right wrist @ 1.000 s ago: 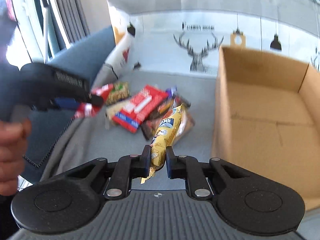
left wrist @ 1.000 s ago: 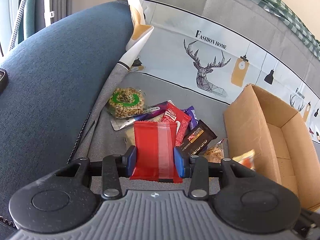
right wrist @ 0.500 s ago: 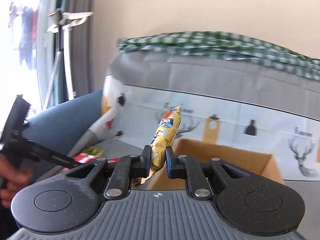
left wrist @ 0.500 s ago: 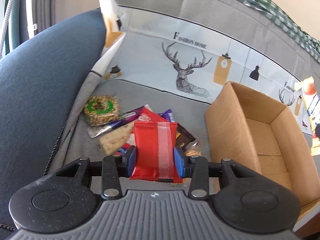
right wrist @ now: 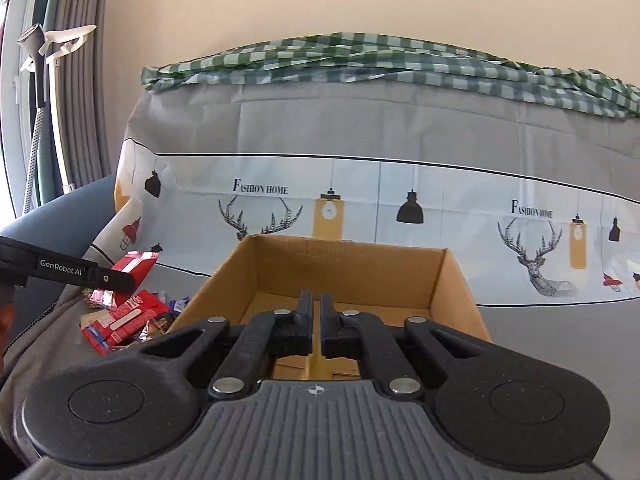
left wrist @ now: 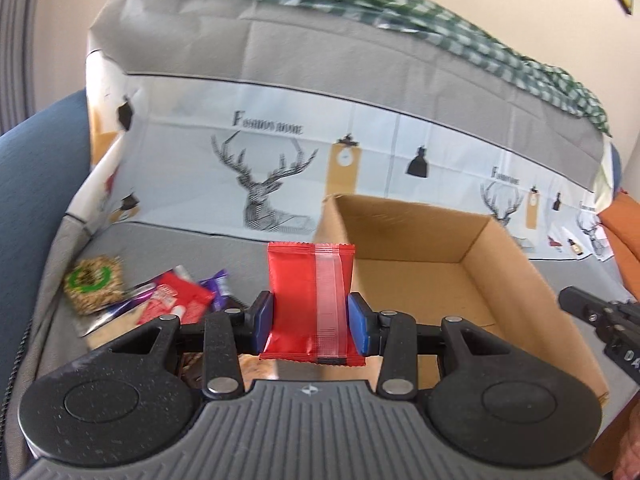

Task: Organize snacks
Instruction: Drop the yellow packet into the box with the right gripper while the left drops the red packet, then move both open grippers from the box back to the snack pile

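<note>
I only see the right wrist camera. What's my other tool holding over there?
Observer: In the left wrist view, your left tool clamps a flat red foil packet between its blue pads. A clear seam strip runs down the packet's face.
Operator: What's on the far side of the snack pile?
Observer: A round seed cake with a green ring label lies at the pile's left edge, on the grey sofa cover.
</note>
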{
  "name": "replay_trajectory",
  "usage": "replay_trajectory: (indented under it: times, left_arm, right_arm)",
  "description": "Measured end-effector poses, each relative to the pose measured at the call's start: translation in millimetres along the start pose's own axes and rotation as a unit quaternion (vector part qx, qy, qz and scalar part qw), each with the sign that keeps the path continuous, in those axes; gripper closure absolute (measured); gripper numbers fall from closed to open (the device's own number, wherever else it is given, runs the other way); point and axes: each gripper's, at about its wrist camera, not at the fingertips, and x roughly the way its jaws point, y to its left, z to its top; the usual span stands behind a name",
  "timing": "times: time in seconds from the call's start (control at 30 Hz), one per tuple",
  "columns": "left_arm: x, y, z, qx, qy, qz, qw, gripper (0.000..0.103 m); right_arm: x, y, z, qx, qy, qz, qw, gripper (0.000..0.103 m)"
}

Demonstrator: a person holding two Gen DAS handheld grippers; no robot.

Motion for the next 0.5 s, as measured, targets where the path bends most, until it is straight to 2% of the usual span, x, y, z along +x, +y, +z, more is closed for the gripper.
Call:
replay_trajectory:
  times: [0.13, 0.23, 0.3, 0.37, 0.43, 0.5]
  left_arm:
    - [-2.7, -23.5, -0.7, 0.018, -0.019, -0.038, 0.9989, 0.059]
    - [-1.1, -41.7, -3.9, 0.031, -0.008, -0.101, 0.9944, 0.058]
    - [0.6, -54.7, -10.1, 0.050, 0.003, -0.130, 0.9902, 0.045]
    - [-1.4, -64.1, -14.5, 0.073, -0.001, -0.142, 0.9872, 0.033]
    - [-3.9, -66.6, -16.6, 0.086, -0.008, -0.147, 0.9855, 0.031]
    - [-2.3, -63.9, -17.2, 0.087, -0.004, -0.142, 0.9860, 0.031]
  right_arm:
    - [-0.7, -8.5, -3.3, 0.006, 0.004, -0.013, 1.000, 0.103]
    - [-1.8, -16.4, -5.0, 0.016, 0.006, -0.022, 1.000, 0.103]
    - [-0.8, -21.8, -5.7, 0.026, 0.011, -0.028, 0.999, 0.101]
    - [0.6, -25.6, -7.6, 0.033, 0.017, -0.037, 0.999, 0.089]
    - [1.3, -27.4, -9.1, 0.040, 0.019, -0.046, 0.998, 0.058]
    - [1.6, -28.1, -9.8, 0.045, 0.020, -0.056, 0.997, 0.052]
